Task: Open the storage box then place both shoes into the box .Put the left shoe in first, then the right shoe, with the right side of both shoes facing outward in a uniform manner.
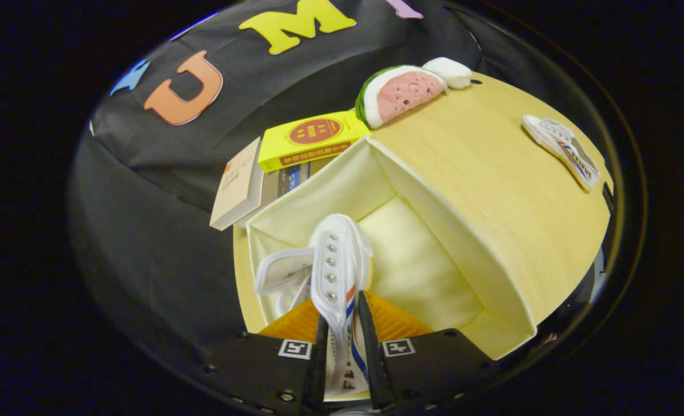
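Observation:
My gripper (342, 323) is shut on a white canvas shoe (337, 263) with red and blue stripes, both fingers pressing on its side wall. The shoe hangs toe-forward over the open cream storage box (434, 190), above the box's near left part, with its tongue and lace loop flopping to the left. The box's inner floor beyond the shoe is bare. A second white shoe (561, 149) with the same stripes lies on its side on the wooden table (492, 173), far off to the right of the box.
A stack of books (295, 156), the top one yellow, stands against the box's far left corner. A plush watermelon slice (402, 92) and a white plush piece (448, 72) lie at the table's back edge. The black cloth wall hangs behind.

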Motion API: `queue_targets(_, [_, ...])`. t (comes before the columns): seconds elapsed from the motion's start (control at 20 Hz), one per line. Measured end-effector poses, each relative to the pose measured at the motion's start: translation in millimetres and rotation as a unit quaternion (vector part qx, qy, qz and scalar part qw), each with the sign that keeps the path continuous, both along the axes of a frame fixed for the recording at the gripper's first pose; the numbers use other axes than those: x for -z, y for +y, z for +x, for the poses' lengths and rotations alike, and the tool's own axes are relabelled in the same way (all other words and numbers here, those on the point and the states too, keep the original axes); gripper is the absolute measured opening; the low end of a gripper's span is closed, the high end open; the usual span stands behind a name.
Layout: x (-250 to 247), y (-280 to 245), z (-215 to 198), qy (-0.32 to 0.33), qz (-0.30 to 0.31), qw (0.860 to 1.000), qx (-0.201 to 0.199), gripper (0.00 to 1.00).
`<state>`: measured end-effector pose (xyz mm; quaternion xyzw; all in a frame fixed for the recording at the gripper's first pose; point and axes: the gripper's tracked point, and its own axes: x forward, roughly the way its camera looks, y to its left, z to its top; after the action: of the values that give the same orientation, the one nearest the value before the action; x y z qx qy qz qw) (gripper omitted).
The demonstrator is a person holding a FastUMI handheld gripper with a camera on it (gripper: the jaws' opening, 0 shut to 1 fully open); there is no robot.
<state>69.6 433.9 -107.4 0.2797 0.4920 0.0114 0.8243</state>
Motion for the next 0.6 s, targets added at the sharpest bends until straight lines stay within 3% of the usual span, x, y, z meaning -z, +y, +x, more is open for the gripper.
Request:
queue_targets(0.25, [-19.4,8.8,-4.7,-0.023,0.007,0.998,-0.057,0.66])
queue_targets(0.45, [-50.7,-10.4,-1.4,-0.106,-0.038,0.986,-0.127,0.93])
queue_targets(0.6, [-78.9,-46.9,-5.9,-0.173,-0.074,0.968,-0.168,0.93])
